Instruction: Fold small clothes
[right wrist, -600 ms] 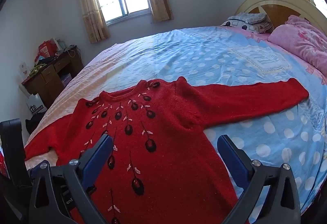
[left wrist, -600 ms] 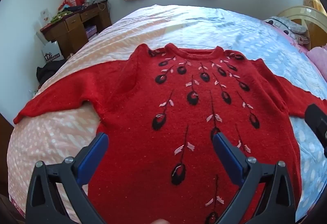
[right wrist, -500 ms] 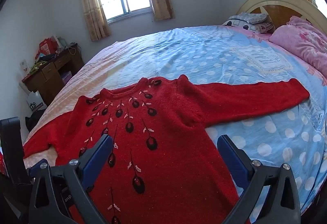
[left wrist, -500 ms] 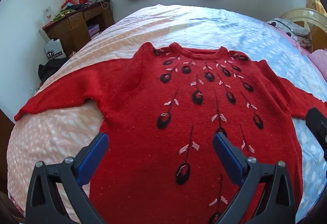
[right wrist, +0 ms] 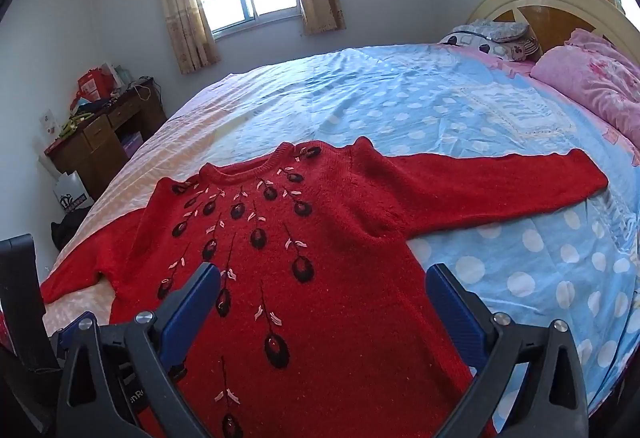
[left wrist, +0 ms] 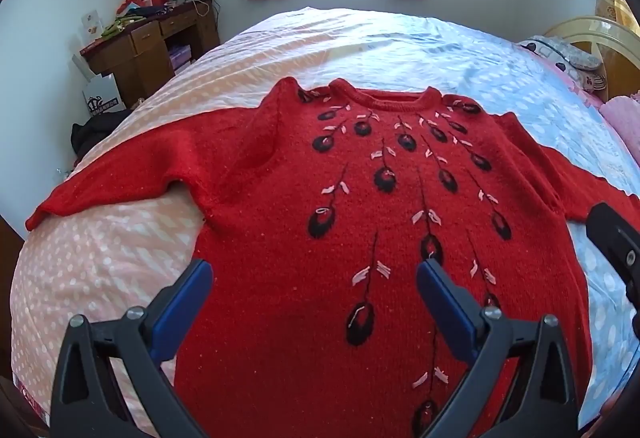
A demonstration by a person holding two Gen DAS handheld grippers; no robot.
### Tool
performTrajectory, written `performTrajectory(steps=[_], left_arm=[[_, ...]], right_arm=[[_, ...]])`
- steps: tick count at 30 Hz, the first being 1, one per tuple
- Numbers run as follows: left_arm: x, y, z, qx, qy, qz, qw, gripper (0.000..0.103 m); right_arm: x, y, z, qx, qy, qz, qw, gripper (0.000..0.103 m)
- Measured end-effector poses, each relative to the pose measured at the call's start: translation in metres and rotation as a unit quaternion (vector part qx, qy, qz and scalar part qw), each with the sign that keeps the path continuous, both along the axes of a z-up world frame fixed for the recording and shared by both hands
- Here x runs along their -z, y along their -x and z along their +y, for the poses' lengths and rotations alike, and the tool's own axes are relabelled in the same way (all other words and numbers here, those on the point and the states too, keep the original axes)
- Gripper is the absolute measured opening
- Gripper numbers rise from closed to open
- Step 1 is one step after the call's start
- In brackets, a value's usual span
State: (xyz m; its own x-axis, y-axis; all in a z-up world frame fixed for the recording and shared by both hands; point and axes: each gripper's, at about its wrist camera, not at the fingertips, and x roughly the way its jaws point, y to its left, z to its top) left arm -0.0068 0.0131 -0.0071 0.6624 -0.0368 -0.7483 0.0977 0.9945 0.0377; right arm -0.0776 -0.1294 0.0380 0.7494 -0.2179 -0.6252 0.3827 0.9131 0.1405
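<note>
a red sweater lies flat on a big bed, front side up, with its neck hole toward the top of the frame and both sleeves spread out to the sides. it has black flower shapes and little pink leaves sewn down the front. in the left wrist view the sweater fills the middle of the frame, and the left sleeve reaches to the left edge. the left gripper is at the bottom of that frame, above the sweater's lower part, with its blue fingers spread wide and nothing between them. in the right wrist view the sweater sits in the lower left and middle, and one long sleeve stretches to the right over the blue spotty sheet. the right gripper is at the bottom of that frame, spread wide too, holding nothing. a brown desk stands at the left by the wall, and a pink blanket is at the upper right.
</note>
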Motion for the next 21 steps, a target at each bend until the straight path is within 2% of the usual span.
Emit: performTrajectory(steps=[21], left_arm=[[-0.0017, 0.0051, 0.0006, 0.003, 0.000, 0.004, 1.0000, 0.103]], right_arm=[[0.0009, 0.0031, 0.0025, -0.002, -0.008, 0.010, 1.000, 0.102]])
